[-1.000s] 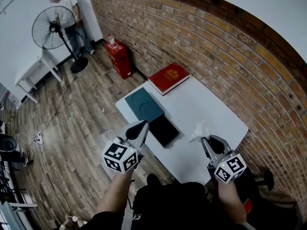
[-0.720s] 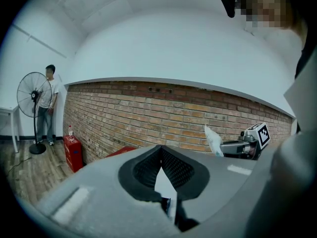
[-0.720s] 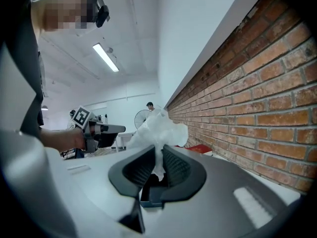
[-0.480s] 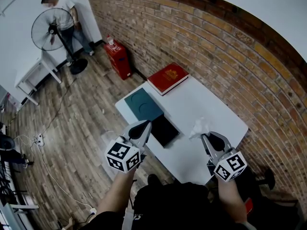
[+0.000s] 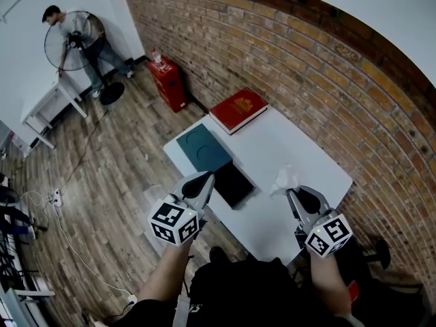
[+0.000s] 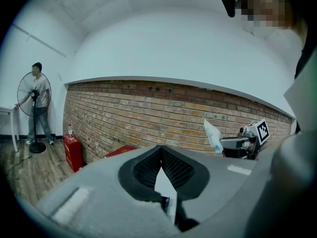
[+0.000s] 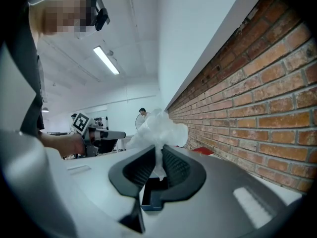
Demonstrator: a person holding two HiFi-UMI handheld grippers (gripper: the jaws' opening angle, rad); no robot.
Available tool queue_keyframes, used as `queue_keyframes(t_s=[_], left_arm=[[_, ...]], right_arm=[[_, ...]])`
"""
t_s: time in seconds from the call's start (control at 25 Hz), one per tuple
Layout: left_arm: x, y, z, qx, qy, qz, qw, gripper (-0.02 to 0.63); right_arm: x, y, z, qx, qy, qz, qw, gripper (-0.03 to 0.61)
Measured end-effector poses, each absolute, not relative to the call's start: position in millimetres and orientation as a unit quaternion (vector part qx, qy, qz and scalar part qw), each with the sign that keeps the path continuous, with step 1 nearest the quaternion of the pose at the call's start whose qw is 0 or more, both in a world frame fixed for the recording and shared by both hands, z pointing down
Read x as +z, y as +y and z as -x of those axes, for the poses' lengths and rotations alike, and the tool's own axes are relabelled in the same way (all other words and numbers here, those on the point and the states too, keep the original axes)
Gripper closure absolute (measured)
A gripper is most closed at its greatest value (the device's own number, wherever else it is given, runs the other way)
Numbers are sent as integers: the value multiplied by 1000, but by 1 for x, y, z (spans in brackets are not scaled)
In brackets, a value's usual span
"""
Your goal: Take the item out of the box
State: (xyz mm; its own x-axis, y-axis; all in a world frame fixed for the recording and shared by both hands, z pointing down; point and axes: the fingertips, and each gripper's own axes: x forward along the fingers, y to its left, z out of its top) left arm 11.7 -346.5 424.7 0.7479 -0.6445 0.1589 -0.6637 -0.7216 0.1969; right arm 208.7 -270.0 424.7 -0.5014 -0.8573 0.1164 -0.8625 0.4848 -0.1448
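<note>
A red box [image 5: 238,110] lies at the far end of the white table [image 5: 300,148], with a teal tray [image 5: 203,148] and a flat black item [image 5: 233,184] nearer me. My right gripper [image 5: 294,195] hovers over the table's near right part, shut on a crumpled white plastic wrap [image 5: 286,180]. In the right gripper view the wrap [image 7: 157,130] bulges out above the closed pads. My left gripper [image 5: 203,180] hangs by the table's near left edge beside the black item, its jaws shut with nothing between them [image 6: 160,150].
A brick wall [image 5: 327,80] runs behind the table. On the wooden floor to the left are a red cabinet [image 5: 169,82], a standing fan [image 5: 68,43] with a person [image 5: 75,29] at it, a small white table [image 5: 44,104] and cables [image 5: 58,196].
The left gripper drifted slightly right, then held still. The right gripper keeps the wrap in about the same place. The person by the fan stepped left and bent toward it.
</note>
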Motion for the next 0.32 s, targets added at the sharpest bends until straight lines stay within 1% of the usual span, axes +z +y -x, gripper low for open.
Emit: queue_keyframes(t_s=[0.32], left_arm=[[425, -344, -13, 42, -353, -927, 119, 612]], right_arm=[[423, -269, -207, 95, -863, -496, 9, 534]])
